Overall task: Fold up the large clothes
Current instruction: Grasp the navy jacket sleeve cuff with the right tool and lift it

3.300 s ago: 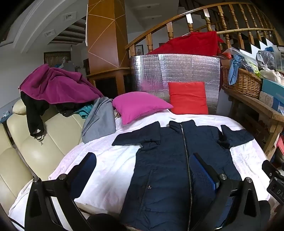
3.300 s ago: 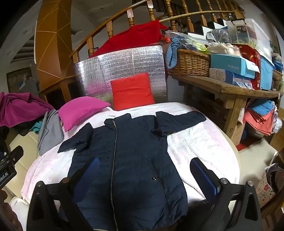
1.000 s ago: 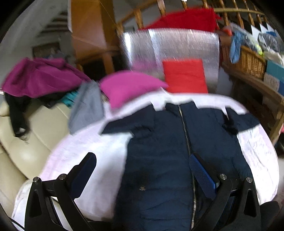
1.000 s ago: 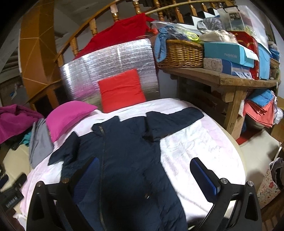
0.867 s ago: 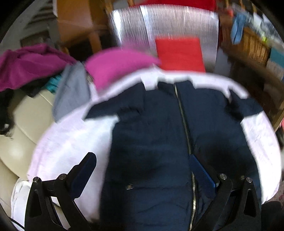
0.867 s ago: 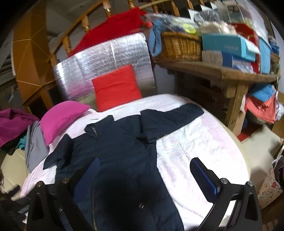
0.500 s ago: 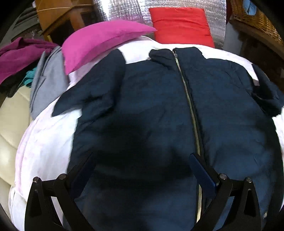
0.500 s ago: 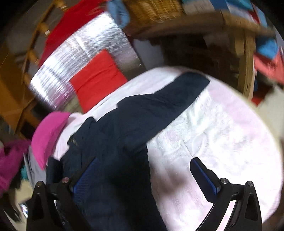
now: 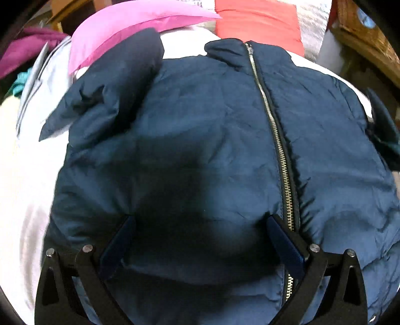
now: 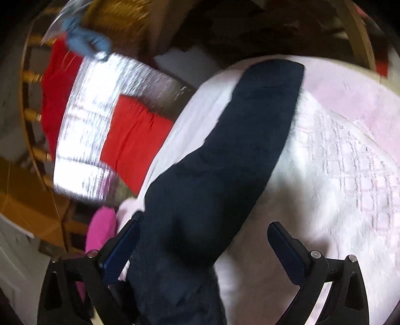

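Note:
A navy puffer jacket [image 9: 212, 140] lies zipped and face up on a pale pink blanket [image 9: 22, 180]. Its zipper [image 9: 277, 140] runs down the middle. Its left sleeve [image 9: 110, 87] is bunched up toward the pink pillow. My left gripper [image 9: 200, 232] is open, low over the jacket's chest, left of the zipper. My right gripper [image 10: 205, 240] is open and tilted, right over the jacket's right sleeve [image 10: 232, 155], which stretches out toward the blanket's far edge. The sleeve's base lies between its fingers.
A pink pillow [image 9: 130, 25] and a red pillow [image 9: 260, 22] lie beyond the collar, against a silver foil panel [image 10: 100, 120]. A wooden shelf [image 9: 365, 42] with a wicker basket [image 10: 120, 22] stands to the right. Purple and grey clothes [image 9: 27, 50] lie at left.
Both grippers have come down and forward, close to the jacket. The left one now hovers over the chest; the right one swung right and tilted over the outstretched sleeve. Both stay open.

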The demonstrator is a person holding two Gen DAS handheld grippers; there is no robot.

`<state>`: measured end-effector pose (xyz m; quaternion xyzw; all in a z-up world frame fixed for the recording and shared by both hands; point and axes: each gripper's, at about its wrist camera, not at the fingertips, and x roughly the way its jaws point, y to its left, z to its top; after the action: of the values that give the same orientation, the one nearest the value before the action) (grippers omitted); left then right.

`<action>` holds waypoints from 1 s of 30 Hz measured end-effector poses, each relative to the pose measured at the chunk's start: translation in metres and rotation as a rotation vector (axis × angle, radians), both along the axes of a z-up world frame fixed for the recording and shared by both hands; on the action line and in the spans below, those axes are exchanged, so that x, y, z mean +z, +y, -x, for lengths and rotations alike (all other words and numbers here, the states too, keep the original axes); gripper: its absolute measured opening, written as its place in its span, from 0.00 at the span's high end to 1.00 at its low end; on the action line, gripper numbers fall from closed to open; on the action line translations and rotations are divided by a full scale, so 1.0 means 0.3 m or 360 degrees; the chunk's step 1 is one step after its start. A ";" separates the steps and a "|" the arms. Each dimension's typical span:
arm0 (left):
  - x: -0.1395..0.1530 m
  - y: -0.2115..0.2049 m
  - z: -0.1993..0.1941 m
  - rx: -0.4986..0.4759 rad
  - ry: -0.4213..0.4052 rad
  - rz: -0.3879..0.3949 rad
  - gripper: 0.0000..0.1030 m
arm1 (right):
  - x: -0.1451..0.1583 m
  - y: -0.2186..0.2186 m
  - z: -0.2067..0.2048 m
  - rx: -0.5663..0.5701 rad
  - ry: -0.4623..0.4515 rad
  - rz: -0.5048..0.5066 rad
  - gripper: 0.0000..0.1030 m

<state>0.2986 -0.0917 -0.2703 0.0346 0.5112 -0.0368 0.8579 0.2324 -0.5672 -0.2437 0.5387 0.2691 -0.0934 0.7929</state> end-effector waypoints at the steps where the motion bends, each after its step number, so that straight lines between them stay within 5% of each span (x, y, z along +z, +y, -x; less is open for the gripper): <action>1: -0.003 -0.003 0.003 -0.0001 -0.0003 -0.0004 0.00 | -0.020 -0.027 -0.010 -0.0019 0.0004 -0.0020 0.02; 8: -0.008 -0.004 0.020 0.0011 -0.0007 -0.0003 0.00 | -0.118 -0.149 -0.054 -0.0140 0.0002 -0.0173 0.17; 11: -0.008 -0.001 0.007 0.0011 0.0012 -0.0014 0.00 | -0.108 -0.166 -0.093 -0.0166 0.0030 -0.0105 0.22; 15: 0.013 -0.017 -0.019 -0.0009 0.0013 -0.0056 0.00 | -0.134 -0.160 -0.152 -0.0152 0.0136 -0.0019 0.71; 18: 0.058 -0.022 -0.008 -0.0024 -0.0087 -0.0091 0.00 | -0.116 -0.145 -0.167 -0.0136 0.0147 0.0024 0.81; 22: 0.153 -0.010 0.006 0.0015 -0.0297 -0.0107 0.00 | 0.054 -0.046 -0.164 -0.0026 -0.0028 0.0183 0.83; 27: 0.227 0.053 -0.002 0.0123 -0.0395 -0.0079 0.00 | 0.261 0.205 -0.133 0.0219 -0.0266 0.0208 0.83; 30: 0.239 0.101 -0.005 0.0193 -0.0425 -0.0068 0.00 | 0.299 0.400 -0.170 0.0409 -0.0317 0.0161 0.83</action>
<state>0.3001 -0.0613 -0.1985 0.0267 0.3943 0.0309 0.9181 0.2834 -0.4471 -0.1541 0.4658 0.2509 0.0491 0.8472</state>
